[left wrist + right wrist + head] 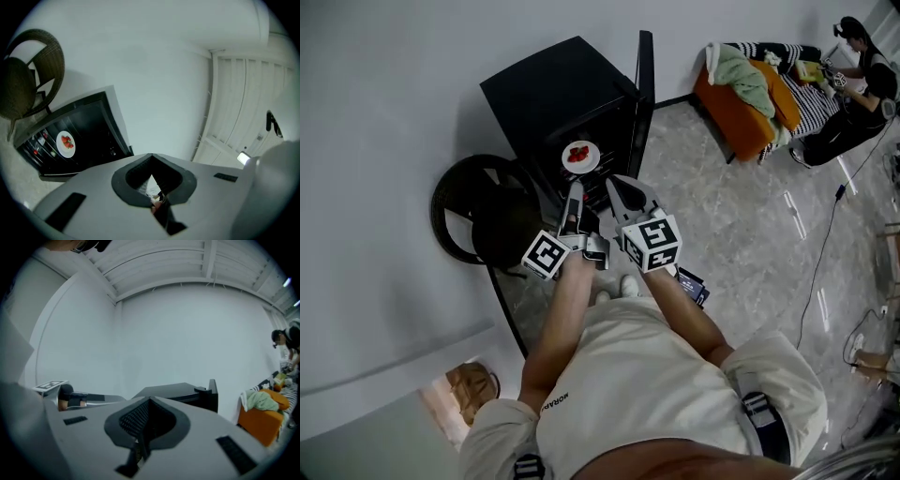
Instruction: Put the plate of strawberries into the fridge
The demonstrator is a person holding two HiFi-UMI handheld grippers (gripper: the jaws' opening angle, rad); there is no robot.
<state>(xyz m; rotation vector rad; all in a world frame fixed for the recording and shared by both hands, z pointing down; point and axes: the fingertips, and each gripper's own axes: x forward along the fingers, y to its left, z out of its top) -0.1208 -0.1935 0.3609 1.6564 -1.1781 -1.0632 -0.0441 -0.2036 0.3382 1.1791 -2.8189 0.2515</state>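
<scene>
Plate of strawberries (pixel 580 156) rests on a fridge (pixel 534 94) shelf, door (pixel 644 84) open. My left gripper (pixel 574 195) and right gripper (pixel 623 190) are closed, empty; best kept clear of the shelf's edge.

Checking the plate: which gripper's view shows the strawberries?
The left gripper: its view shows the plate of strawberries inside the open fridge; the right gripper sees only its outside.

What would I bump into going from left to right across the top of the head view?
First the round woven chair, then the black fridge, then the orange sofa, then the seated person at the far right.
</scene>
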